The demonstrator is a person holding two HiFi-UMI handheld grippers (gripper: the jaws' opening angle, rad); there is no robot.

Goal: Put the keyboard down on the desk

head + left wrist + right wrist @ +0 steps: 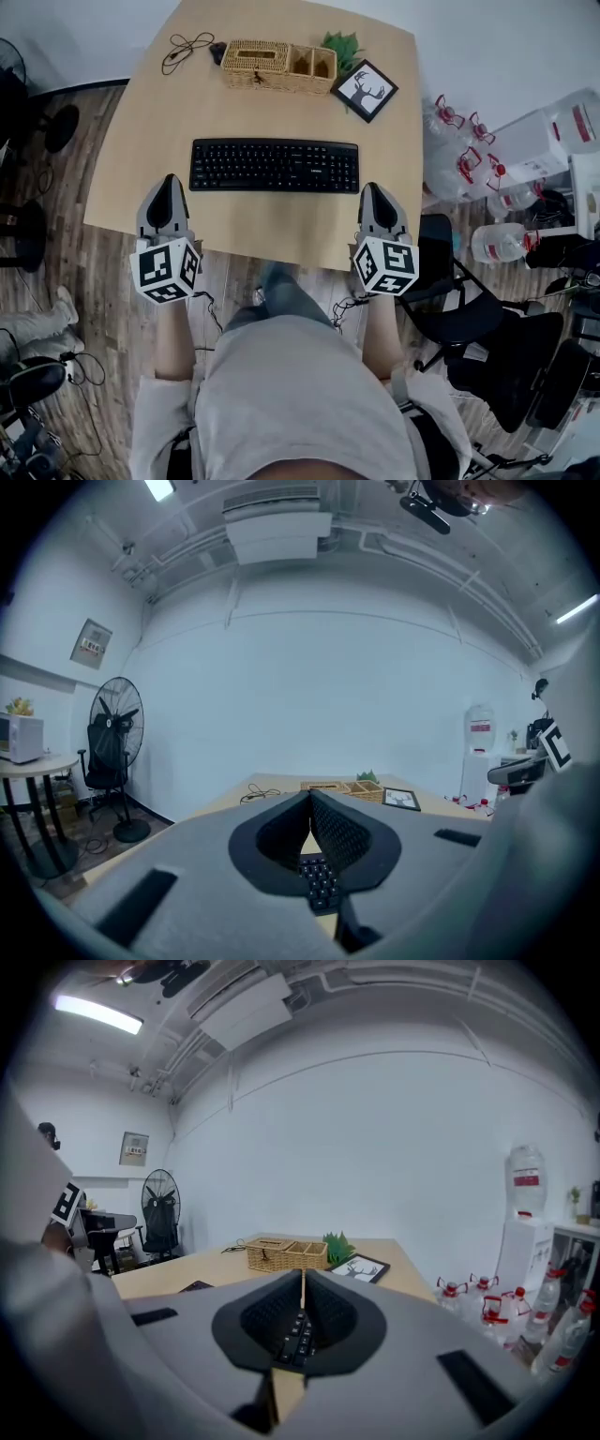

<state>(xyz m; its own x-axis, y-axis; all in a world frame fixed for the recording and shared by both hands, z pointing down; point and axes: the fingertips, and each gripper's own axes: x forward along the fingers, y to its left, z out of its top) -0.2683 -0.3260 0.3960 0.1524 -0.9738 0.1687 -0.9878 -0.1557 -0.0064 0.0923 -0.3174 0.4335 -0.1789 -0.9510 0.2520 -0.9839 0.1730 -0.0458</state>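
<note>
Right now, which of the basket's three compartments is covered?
The big compartment at the basket's end nearest the cable: a woven lid covers it, while the two small compartments are open.

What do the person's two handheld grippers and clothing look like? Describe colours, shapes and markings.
Both the left gripper and the right gripper have pale grey bodies that taper to jaws lined with black, textured padding. Each carries a white cube printed with black square markers at its rear. The person wears a light grey short-sleeved top.

left gripper [170,180] — jaws together, level | right gripper [376,187] — jaws together, level
</note>
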